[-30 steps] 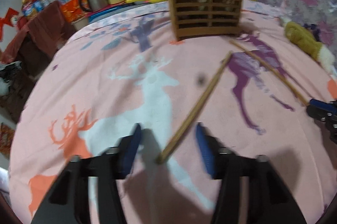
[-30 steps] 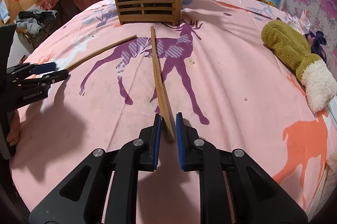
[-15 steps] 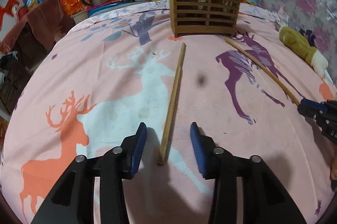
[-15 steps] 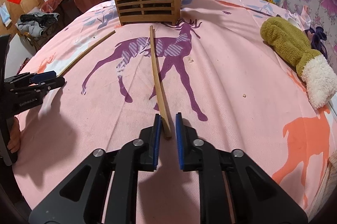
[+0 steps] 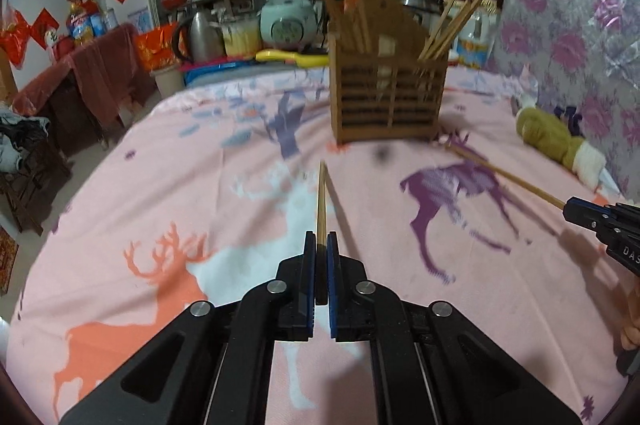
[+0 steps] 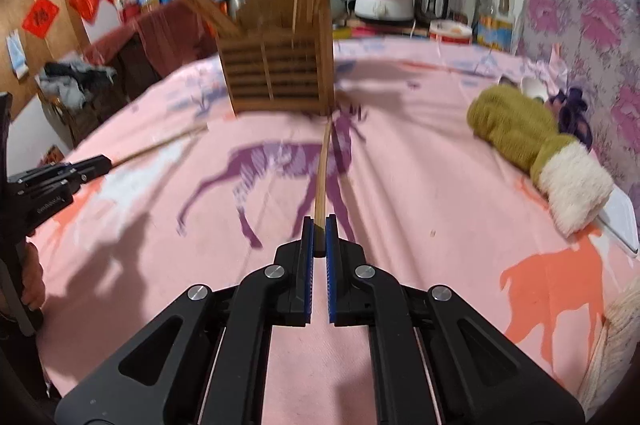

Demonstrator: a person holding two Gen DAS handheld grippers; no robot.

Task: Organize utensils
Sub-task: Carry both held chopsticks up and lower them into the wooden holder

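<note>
My left gripper (image 5: 321, 239) is shut on the near end of a wooden chopstick (image 5: 321, 197), which points away over the pink deer-print cloth toward the slatted wooden utensil holder (image 5: 390, 105). In the right wrist view, my right gripper (image 6: 319, 223) is shut on a second, slightly bowed chopstick (image 6: 323, 169) whose far tip reaches toward the holder (image 6: 280, 81). Both chopsticks are lifted off the cloth. The holder stands upright at the far side with several chopsticks in it. Each gripper shows at the edge of the other view: the right gripper (image 5: 576, 211), the left gripper (image 6: 100, 163).
An olive mitten with a white cuff (image 6: 532, 145) lies on the cloth to the right. Behind the table stand rice cookers (image 5: 286, 25), a kettle and cluttered shelves. A hand (image 6: 30, 285) holds the left gripper's handle at the far left edge.
The left jaws closed on their chopstick, which had swung to point straight away. The right jaws tightened on theirs. Both grippers rose, lifting the chopsticks off the cloth, and the views tilted up.
</note>
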